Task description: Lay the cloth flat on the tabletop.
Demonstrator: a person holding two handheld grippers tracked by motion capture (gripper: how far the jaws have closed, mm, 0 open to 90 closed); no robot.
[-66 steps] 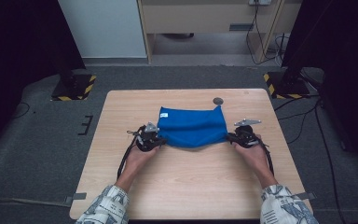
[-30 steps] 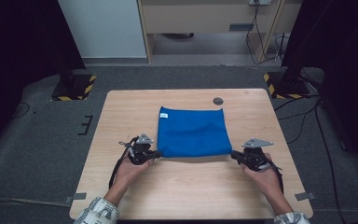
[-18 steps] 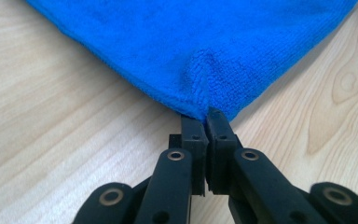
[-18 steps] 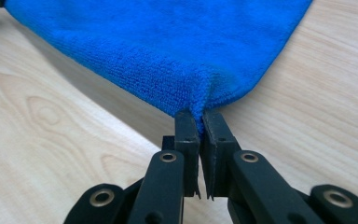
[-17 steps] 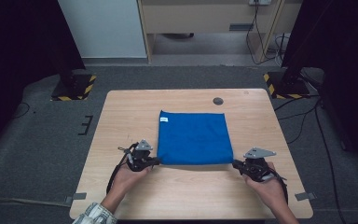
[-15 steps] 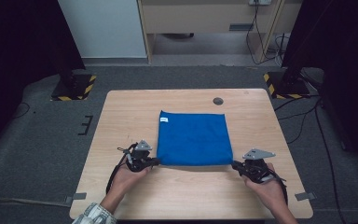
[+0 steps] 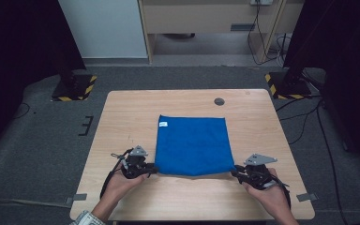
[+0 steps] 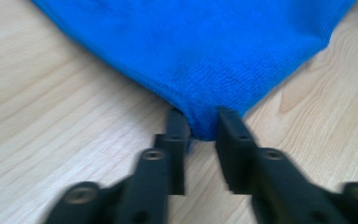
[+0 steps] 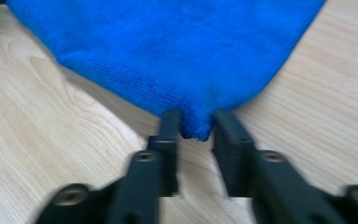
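Blue terry cloth, a soft square towel (image 7: 193,144), lies flat mid-way across the pale wooden table (image 7: 122,117). The left gripper (image 8: 200,127) pinches its near left corner, the right gripper (image 9: 195,125) its near right corner. I'd say keep both pulls even and low, so the near hem stays taut and straight. Both hands rest at the near edge, forearms angled inward.

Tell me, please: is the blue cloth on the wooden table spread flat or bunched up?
Spread flat. The blue microfibre cloth lies as a smooth square on the light wooden table, with each near corner between a pair of tongs.
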